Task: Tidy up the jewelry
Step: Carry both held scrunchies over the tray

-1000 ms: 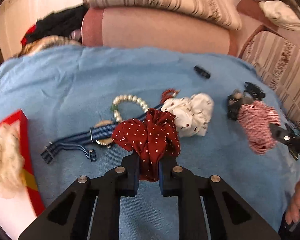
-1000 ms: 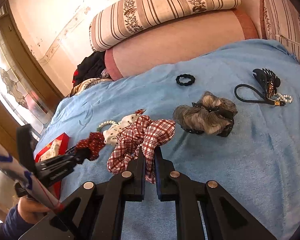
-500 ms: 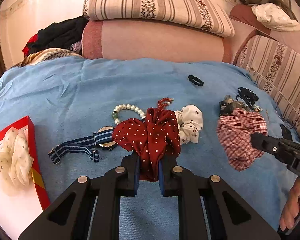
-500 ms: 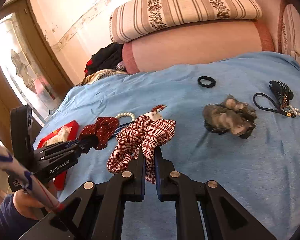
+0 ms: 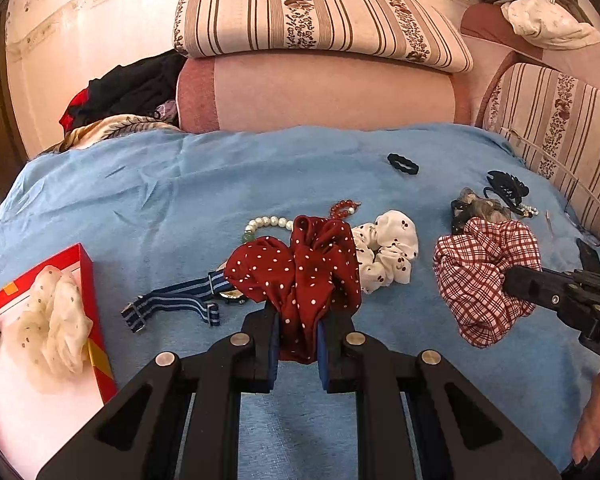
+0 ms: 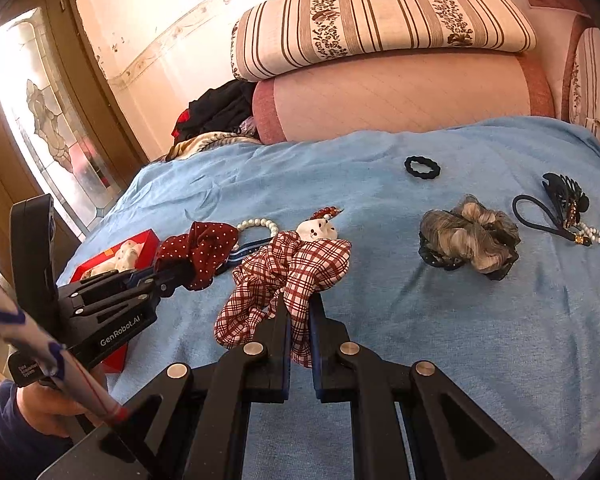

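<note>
Since a second ago both views have tipped up: more wall and cushions visible, and the plaid scrunchie (image 5: 485,280) now hangs sharp in the left view where it was a blur.

Around: blue cover (image 5: 180,184) carries a pearl bracelet (image 5: 269,223), red bead bracelet (image 5: 343,206), white spotted scrunchie (image 5: 388,250) and a striped-strap watch (image 5: 172,300), all bunched just behind the dark red dotted scrunchie (image 5: 300,272). Grey scrunchie (image 6: 470,238), black hair tie (image 6: 422,167), black claw clip (image 6: 565,194) and a looped cord with beads (image 6: 556,220) lie further right, apart from each other. Red box (image 5: 96,320) sits at the left edge of the cover, cream scrunchie (image 5: 54,326) inside it. Nothing lies between the left scrunchie and the box.

Left gripper (image 5: 298,344): jaws nearly closed, pinching the lower fold of the dark red dotted scrunchie; rest of it fans above the fingertips, clear of the cover as far as visible.

Right gripper (image 6: 300,344): jaws fully closed on the plaid scrunchie, fabric spilling up and left of the fingers, held near the grey scrunchie side.
</note>
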`<state>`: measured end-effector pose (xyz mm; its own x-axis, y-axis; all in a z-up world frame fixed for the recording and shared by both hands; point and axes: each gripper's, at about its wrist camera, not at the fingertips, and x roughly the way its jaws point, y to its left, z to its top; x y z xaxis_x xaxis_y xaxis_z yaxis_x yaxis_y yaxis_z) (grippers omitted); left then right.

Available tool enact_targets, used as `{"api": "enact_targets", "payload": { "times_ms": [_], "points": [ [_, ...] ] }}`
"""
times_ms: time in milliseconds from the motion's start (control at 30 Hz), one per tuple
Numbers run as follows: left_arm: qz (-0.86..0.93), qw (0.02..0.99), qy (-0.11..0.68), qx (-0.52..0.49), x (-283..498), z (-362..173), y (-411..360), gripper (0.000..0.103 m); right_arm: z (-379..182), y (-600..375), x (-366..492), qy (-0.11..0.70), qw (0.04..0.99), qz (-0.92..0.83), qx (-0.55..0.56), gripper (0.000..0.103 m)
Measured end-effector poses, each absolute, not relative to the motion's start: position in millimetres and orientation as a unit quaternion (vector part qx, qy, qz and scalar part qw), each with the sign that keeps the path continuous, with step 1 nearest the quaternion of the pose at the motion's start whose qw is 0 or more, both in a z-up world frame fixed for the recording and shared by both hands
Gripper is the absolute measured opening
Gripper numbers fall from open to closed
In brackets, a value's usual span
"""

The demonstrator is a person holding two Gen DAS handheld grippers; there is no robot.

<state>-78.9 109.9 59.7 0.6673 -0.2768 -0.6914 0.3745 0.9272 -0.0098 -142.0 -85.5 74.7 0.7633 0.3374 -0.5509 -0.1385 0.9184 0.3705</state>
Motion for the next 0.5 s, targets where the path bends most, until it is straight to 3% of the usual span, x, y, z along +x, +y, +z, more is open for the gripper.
{"api": "enact_targets", "payload": {
  "times_ms": [500],
  "points": [
    [-0.165,0.918,0.353,0.068,-82.4,69.7,119.3,0.015,73.4,-78.4,-142.7,0.319,0.926,0.136,0.151,0.009]
  ]
}}
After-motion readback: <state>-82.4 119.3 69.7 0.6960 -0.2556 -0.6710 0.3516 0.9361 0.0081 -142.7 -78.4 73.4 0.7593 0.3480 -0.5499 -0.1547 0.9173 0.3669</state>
